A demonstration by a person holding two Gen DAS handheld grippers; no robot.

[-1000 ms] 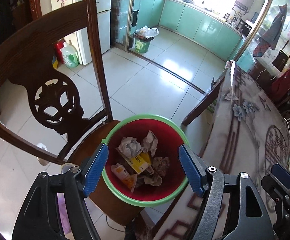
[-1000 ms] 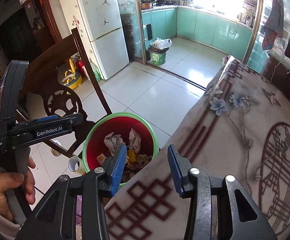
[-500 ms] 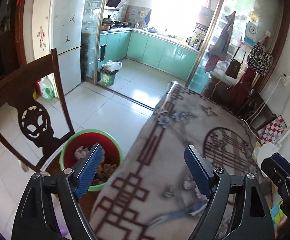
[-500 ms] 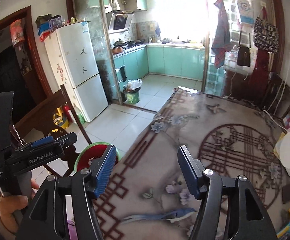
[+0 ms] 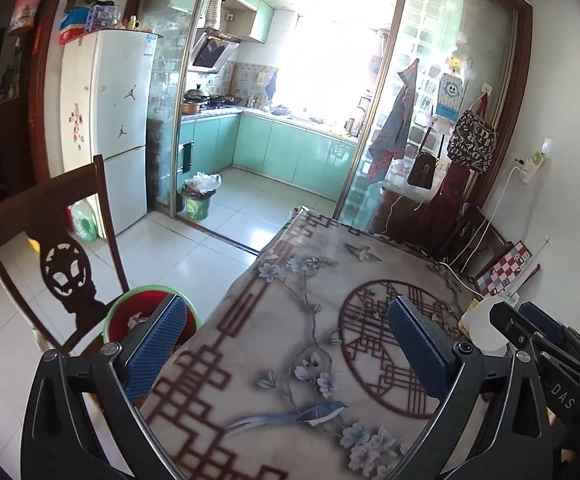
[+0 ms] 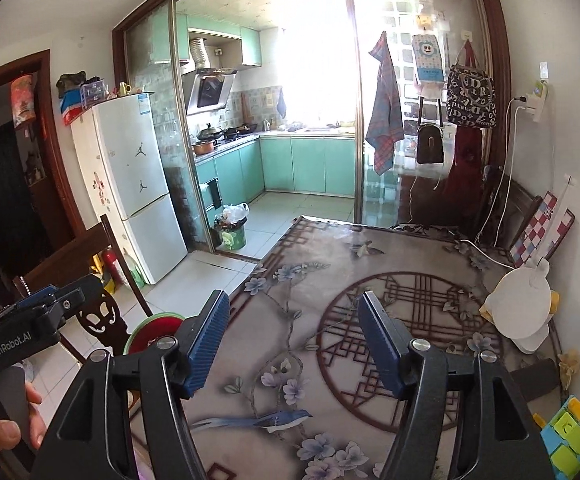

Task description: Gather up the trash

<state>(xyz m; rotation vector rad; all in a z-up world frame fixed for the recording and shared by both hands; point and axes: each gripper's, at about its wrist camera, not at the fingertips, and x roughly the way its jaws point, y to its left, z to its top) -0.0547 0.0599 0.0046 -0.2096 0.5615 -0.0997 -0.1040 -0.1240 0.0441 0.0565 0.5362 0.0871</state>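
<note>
A red bin with a green rim stands on a chair seat at the table's left edge, with crumpled paper inside; only its rim shows in the right wrist view. My left gripper is open and empty above the table's near left part. My right gripper is open and empty above the patterned tablecloth. The right gripper's body shows at the left view's right edge, and the left gripper's body at the right view's left edge.
A dark wooden chair stands left of the table. A white appliance, a dark flat object and a colourful cube lie along the table's right side by the wall. A fridge and a small kitchen bin stand farther off.
Both grippers have risen and tilted up from over the red bin to over the table. The bin has dropped to the lower left of both views. Both stay open and empty.
</note>
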